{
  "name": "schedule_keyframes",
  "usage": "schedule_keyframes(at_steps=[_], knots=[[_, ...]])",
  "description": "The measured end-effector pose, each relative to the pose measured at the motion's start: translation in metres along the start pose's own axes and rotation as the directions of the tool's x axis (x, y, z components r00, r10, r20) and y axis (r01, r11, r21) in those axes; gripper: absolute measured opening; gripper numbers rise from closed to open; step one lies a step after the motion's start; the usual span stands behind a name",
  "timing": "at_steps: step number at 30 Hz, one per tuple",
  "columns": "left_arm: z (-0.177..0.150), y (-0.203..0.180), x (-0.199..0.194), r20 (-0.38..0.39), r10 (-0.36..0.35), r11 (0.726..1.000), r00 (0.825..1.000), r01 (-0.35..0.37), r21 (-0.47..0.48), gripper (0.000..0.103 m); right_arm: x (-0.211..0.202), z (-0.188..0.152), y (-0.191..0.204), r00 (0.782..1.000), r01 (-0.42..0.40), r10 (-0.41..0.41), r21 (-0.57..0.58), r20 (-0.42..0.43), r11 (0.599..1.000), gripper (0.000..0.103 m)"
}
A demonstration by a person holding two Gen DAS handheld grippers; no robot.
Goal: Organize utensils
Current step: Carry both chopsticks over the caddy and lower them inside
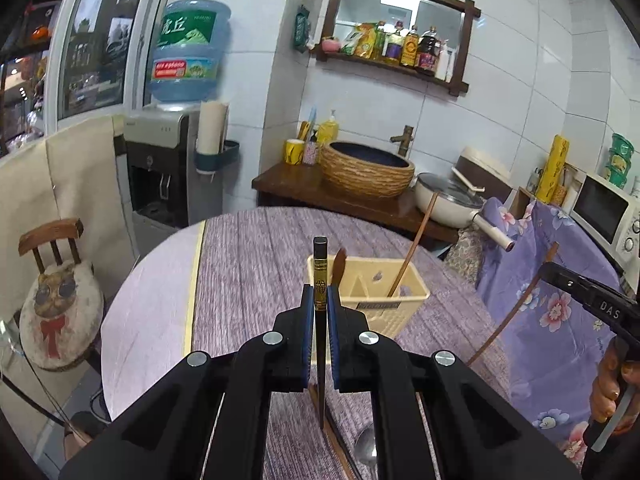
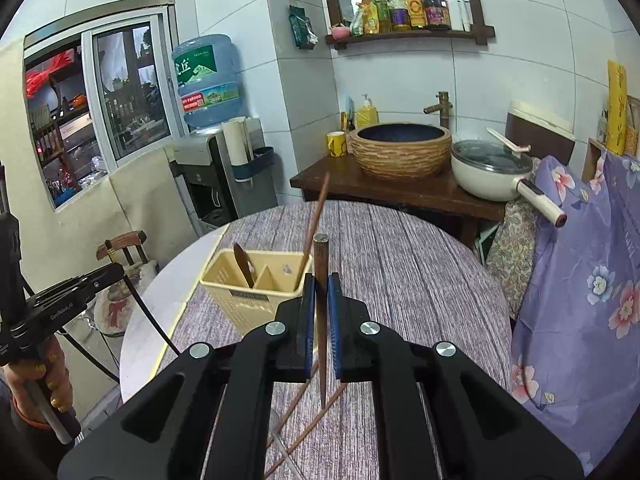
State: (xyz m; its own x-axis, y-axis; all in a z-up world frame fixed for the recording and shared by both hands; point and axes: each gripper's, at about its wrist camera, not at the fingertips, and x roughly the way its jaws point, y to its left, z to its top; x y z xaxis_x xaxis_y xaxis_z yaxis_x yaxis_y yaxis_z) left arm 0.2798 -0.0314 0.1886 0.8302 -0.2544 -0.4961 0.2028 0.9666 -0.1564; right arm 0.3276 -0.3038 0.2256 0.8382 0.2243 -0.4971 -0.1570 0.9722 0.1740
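Left gripper (image 1: pixel 320 300): clenched on a black chopstick (image 1: pixel 320 268), held upright above the tabletop (image 1: pixel 248 248). Cream utensil holder (image 1: pixel 372 300): a brown spatula (image 1: pixel 340 266) and one brown chopstick (image 1: pixel 412 248) already stowed. Right gripper (image 2: pixel 320 300): clenched on a dark wooden chopstick (image 2: pixel 320 264). Left unsorted on the tabletop: loose brown chopsticks (image 2: pixel 304 396) and a metal spoon (image 1: pixel 366 446). Task judged partly done.
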Motion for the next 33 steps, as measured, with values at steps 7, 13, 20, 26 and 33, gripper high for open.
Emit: schedule_keyframes(at_steps=[7, 13, 20, 26, 33], knots=[[0.065, -0.01, -0.013, 0.069, -0.041, 0.999, 0.997, 0.042, -0.017, 0.008, -0.015, 0.068, 0.022, 0.997, -0.029, 0.029, -0.005, 0.073, 1.0, 0.008], [0.112, -0.015, -0.009, 0.167, -0.03, 0.997, 0.985, 0.041, -0.065, 0.008, -0.017, 0.12, 0.034, 0.988, -0.057, 0.051, 0.038, 0.145, 0.998, 0.008], [0.099, -0.017, 0.041, 0.132, 0.021, 0.997, 0.991, -0.012, -0.07, 0.008, 0.027, 0.117, 0.046, 0.989, -0.019, 0.013, 0.036, 0.15, 0.999, 0.008], [0.065, -0.008, 0.081, 0.034, 0.031, 0.997, 0.999, -0.028, -0.076, 0.008, 0.075, 0.086, 0.044, 0.998, -0.013, 0.01, 0.053, 0.06, 0.998, 0.008], [0.04, -0.008, 0.104, -0.029, 0.054, 0.998, 0.998, -0.056, -0.043, 0.008, 0.107, 0.061, 0.04, 1.0, 0.002, -0.001, 0.053, -0.019, 0.999, 0.008]])
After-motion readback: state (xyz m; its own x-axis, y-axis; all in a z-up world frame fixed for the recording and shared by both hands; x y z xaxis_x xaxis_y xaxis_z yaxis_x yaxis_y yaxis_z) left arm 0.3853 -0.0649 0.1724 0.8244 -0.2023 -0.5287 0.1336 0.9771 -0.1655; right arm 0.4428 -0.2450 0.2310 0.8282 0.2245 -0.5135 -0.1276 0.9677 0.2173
